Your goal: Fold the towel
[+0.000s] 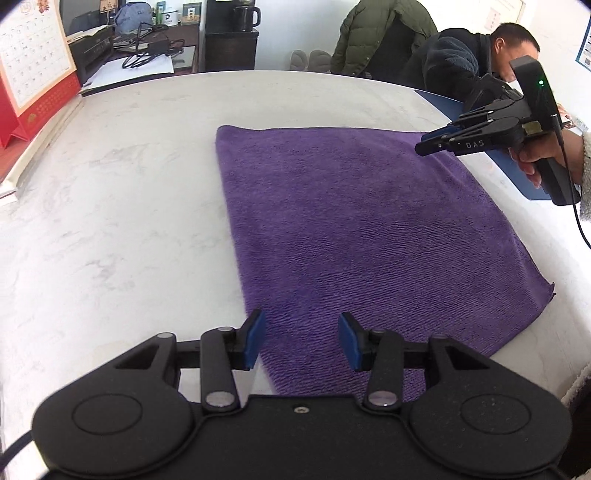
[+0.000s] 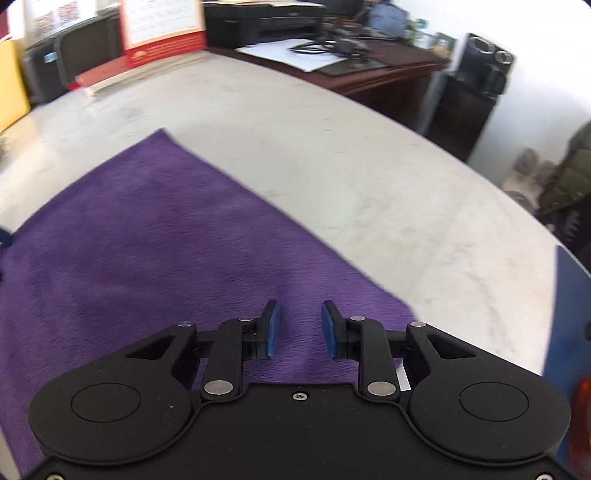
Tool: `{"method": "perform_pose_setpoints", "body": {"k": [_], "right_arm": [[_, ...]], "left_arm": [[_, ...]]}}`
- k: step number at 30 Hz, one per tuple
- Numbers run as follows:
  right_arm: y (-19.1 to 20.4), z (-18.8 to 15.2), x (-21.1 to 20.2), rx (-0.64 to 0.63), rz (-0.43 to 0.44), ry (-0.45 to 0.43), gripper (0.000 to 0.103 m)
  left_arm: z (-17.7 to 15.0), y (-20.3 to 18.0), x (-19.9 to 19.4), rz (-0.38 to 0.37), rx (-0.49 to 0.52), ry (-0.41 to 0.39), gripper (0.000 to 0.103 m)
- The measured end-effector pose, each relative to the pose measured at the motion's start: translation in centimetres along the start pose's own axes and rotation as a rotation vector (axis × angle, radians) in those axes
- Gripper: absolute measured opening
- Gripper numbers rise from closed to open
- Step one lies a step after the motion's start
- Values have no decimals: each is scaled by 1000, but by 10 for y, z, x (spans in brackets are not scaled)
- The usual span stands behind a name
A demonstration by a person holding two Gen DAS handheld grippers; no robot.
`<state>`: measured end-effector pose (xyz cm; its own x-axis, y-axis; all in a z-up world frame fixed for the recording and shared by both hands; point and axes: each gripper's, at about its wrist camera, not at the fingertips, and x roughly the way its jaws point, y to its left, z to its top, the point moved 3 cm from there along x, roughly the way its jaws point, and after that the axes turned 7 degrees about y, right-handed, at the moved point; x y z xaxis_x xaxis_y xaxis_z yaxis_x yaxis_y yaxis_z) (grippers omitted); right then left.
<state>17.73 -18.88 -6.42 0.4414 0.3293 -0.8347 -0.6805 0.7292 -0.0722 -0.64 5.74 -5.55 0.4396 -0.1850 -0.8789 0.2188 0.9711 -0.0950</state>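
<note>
A purple towel lies flat on the white marble table, folded into a rectangle. My left gripper is open and empty, hovering over the towel's near left corner. My right gripper is open and empty above the towel near its far right corner. It also shows in the left wrist view, held by a hand just over the towel's far right edge.
A red desk calendar stands at the table's left edge. A blue folder lies at the right, beyond the towel. A seated man is behind the table. A desk with a printer and cables stands beyond.
</note>
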Motion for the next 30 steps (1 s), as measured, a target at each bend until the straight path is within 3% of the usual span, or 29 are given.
{"method": "perform_pose_setpoints", "body": {"k": [5, 12, 18, 23, 30], "right_arm": [[49, 3, -10, -49, 95, -38, 24], [98, -59, -58, -86, 141, -7, 24], [107, -111, -80, -93, 99, 56, 24], [93, -146, -98, -39, 89, 51, 24], [55, -177, -114, 127, 109, 34, 23]], "left_arm": [[-3, -6, -16, -31, 21, -38, 41], [-13, -35, -12, -62, 99, -41, 42], [-30, -39, -9, 31, 50, -20, 42], [-37, -37, -17, 119, -17, -4, 42], [-47, -36, -36, 223, -97, 18, 42]]}}
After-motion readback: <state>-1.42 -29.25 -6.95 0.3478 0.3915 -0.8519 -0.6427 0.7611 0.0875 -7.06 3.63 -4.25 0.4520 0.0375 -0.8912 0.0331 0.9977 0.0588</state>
